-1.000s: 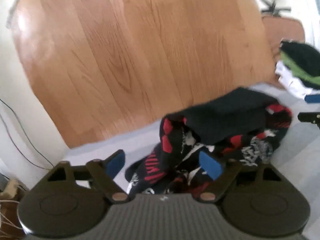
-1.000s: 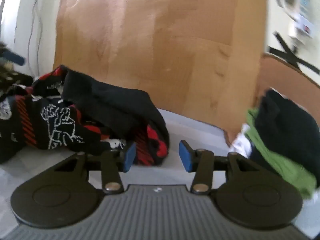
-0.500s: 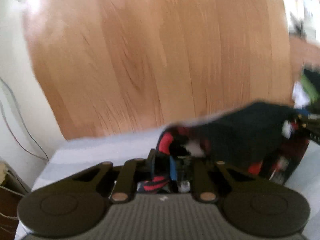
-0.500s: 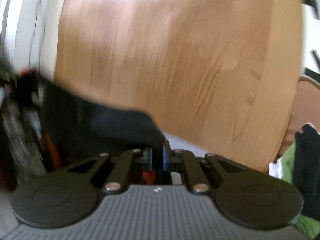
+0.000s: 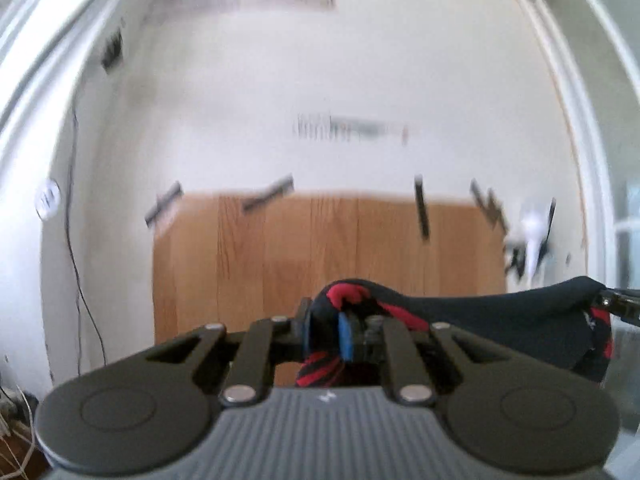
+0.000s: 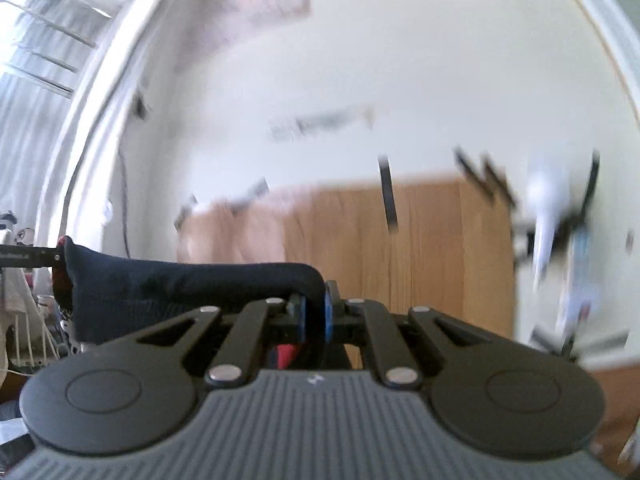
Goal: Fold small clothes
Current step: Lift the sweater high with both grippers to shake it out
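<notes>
Both grippers are up in the air here, pointing out across the room at a white wall (image 5: pixel 360 80) and a stretch of wooden floor (image 5: pixel 320 248), and everything beyond them is smeared with blur. The left gripper (image 5: pixel 326 330) is clenched tight on the black-and-red garment (image 5: pixel 500 320), its blue pads (image 5: pixel 345 336) pinching a bunched red-and-black edge, with striped cloth hanging down just below the jaws. From there the dark cloth runs off to the right as a taut band, and at its far end the tip of the other gripper shows at the frame edge, touching it. Over in the right wrist view, the right gripper (image 6: pixel 314 316) is likewise clamped on the same garment, blue pads pressed on a rolled black edge, a bit of red peeking underneath. The cloth stretches away to the left, held aloft between the two. A dark cable (image 5: pixel 76 240) trails down the wall on the left.
</notes>
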### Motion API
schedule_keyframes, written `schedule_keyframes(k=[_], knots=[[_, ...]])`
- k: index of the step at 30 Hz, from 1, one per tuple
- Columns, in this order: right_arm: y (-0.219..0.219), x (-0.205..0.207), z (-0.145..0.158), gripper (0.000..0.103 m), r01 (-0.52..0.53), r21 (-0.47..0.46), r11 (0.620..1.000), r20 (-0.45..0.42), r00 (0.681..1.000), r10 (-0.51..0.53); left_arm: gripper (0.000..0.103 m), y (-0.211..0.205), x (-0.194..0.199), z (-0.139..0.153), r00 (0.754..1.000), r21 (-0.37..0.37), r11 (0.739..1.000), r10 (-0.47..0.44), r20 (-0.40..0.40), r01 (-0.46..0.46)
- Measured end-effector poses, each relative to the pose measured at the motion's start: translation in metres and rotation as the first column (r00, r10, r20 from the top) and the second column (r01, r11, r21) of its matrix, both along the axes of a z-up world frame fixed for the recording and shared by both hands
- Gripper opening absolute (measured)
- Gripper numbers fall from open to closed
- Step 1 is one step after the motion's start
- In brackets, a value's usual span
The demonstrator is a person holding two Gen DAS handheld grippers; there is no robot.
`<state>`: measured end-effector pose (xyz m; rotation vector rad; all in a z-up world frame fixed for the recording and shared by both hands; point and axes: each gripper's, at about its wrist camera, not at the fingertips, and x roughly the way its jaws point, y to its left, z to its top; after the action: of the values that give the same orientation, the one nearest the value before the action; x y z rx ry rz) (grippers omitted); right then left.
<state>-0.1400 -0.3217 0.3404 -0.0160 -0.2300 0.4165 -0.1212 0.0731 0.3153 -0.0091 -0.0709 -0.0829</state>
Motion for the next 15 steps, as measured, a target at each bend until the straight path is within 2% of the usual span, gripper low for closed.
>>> schedule_keyframes(k=[4,5,7,10,13,15], knots=[[0.007,-0.032,0.033,0.011,0.017,-0.029,0.999,0.083,0.996,-0.014,0.012,-0.01,-0.051,0.04,0.992,-0.006,1.0,0.013,0.127,-0.012],[0.008,-0.029,0.045,0.011,0.025,-0.027,0.999,0.097,0.995,-0.023,0.012,-0.01,-0.062,0.049,0.988,-0.001,1.0,0.01,0.152,-0.01],[0.005,-0.045,0.062,0.011,0.031,-0.02,0.999,0.12,0.992,-0.028,0.012,-0.01,-0.083,0.067,0.979,0.026,1.0,0.008,0.206,-0.014],[0.001,-0.044,0.076,0.011,0.032,-0.02,0.999,0.114,0.993,-0.029,0.012,-0.02,-0.099,0.089,0.961,0.08,0.995,0.029,0.277,-0.053],[-0.005,-0.036,0.07,0.011,0.04,-0.043,0.998,0.071,0.997,-0.037,0.012,-0.03,-0.1,0.1,0.958,0.115,0.99,0.041,0.284,-0.077],[-0.005,-0.029,0.055,0.011,0.04,-0.048,0.998,0.014,0.999,-0.039,0.012,-0.033,-0.085,0.096,0.968,0.139,0.987,0.042,0.247,-0.078]])
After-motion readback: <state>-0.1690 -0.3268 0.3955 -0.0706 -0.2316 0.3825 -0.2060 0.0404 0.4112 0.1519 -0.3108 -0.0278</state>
